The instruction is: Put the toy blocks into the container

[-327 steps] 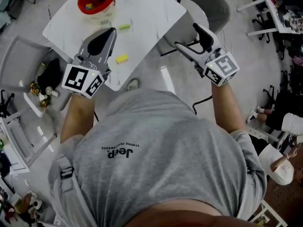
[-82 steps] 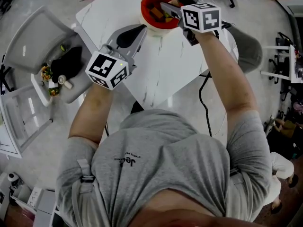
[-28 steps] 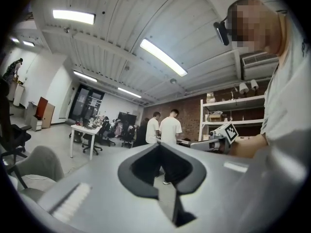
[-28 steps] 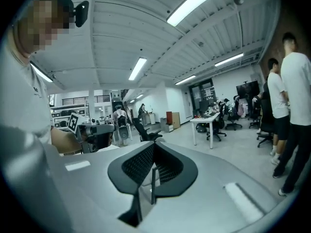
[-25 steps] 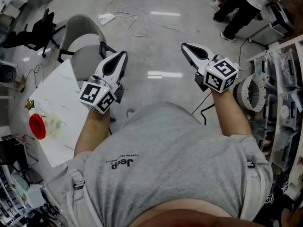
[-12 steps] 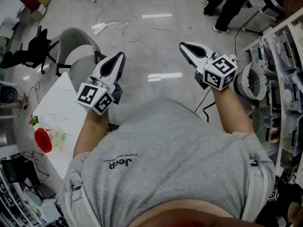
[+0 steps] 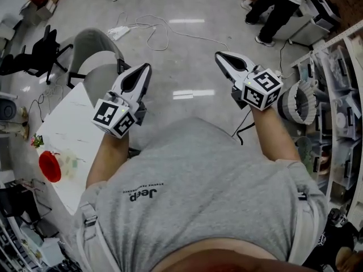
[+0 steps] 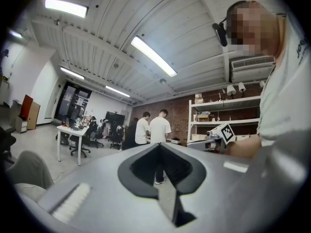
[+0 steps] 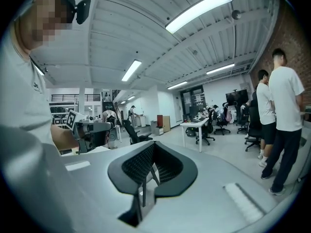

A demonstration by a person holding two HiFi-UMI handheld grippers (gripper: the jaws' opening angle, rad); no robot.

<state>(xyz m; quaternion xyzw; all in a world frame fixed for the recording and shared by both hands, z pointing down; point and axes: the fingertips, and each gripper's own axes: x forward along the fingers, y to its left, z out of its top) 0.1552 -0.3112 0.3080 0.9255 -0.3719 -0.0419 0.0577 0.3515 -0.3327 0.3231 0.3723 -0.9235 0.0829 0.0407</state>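
Note:
The red container [image 7: 50, 166] stands on the white table [image 7: 68, 123] far off at the left edge of the head view; the blocks in it are too small to make out. Both grippers are held up in front of the person's chest, over bare floor and away from the table. My left gripper [image 7: 146, 67] is shut with nothing in it, as its own view confirms [image 8: 158, 145]. My right gripper [image 7: 218, 54] is likewise shut and empty [image 9: 154, 144]. Each gripper view looks out across an office, with the other gripper off to the side.
A grey chair [image 7: 96, 44] stands beside the table, a black chair [image 7: 34, 52] farther left. Cables [image 7: 147, 24] trail over the floor ahead. A person [image 7: 278, 4] stands at the top right. Shelving [image 7: 340, 95] and a white coil [image 7: 298, 103] line the right.
Some seconds ago the right gripper was over the red container on the table. The person has since turned away; over the last second both grippers stay shut and hardly move.

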